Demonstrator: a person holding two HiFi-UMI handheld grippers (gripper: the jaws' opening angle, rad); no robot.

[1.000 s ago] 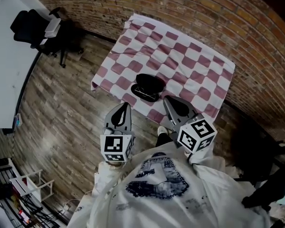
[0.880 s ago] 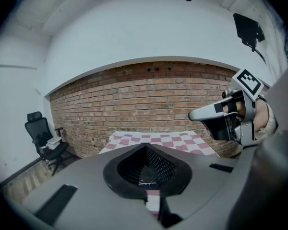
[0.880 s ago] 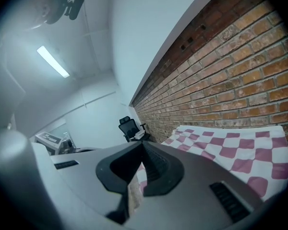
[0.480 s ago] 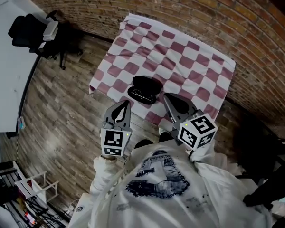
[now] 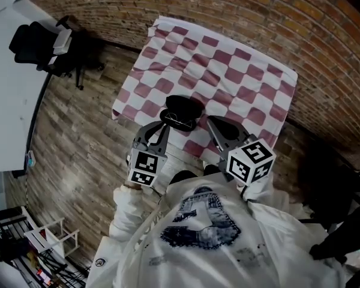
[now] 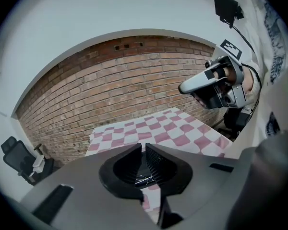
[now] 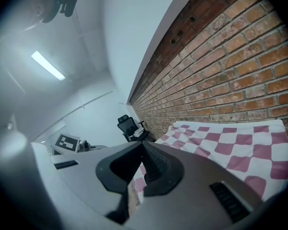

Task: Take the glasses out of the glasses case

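Note:
The black glasses case (image 5: 181, 111) lies open near the front edge of the table with the pink-and-white checked cloth (image 5: 228, 71). Thin-framed glasses (image 5: 179, 121) rest in its lower half. My left gripper (image 5: 165, 127) is shut and empty, its tips just at the case's near left edge. In the left gripper view the jaws (image 6: 143, 147) meet, and the glasses (image 6: 144, 178) show through the hollow behind the tips. My right gripper (image 5: 210, 123) is shut and empty, beside the case on its right, a little apart. Its jaws (image 7: 141, 145) meet over the cloth (image 7: 230, 147).
A brick wall (image 5: 276, 23) runs behind the table. A black office chair (image 5: 42, 41) stands at a white desk (image 5: 6, 89) to the left. A white rack (image 5: 36, 245) stands on the wooden floor at lower left. The person's white shirt (image 5: 210, 233) fills the bottom.
My left gripper has moved forward and down to the case's near edge and rolled. The right gripper has edged slightly forward. The case and glasses have not moved.

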